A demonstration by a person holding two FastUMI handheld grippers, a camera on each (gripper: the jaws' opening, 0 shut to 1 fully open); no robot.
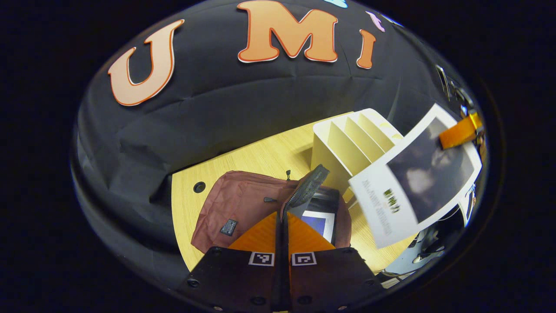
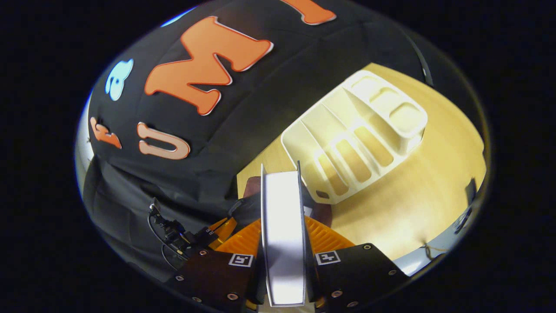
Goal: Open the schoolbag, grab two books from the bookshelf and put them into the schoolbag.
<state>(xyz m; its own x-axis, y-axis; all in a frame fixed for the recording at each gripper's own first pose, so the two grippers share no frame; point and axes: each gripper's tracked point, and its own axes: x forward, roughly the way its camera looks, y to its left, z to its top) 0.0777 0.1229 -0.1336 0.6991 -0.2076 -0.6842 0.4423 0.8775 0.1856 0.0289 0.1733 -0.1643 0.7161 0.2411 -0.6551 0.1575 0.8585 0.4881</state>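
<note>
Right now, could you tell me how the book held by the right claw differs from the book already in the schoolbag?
1. The held book hangs above the table, clamped in the right claw; the other book sits inside the open schoolbag.
2. The held book shows a white cover with a dark picture; the bagged book shows a blue panel in a white border.
3. The held book is fully exposed; the bagged book is partly hidden.

Shared: both are out of the bookshelf.

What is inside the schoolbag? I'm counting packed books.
Inside the open schoolbag, one book shows, its cover partly visible. The flap and the left hand-held gripper hide the rest.
</note>
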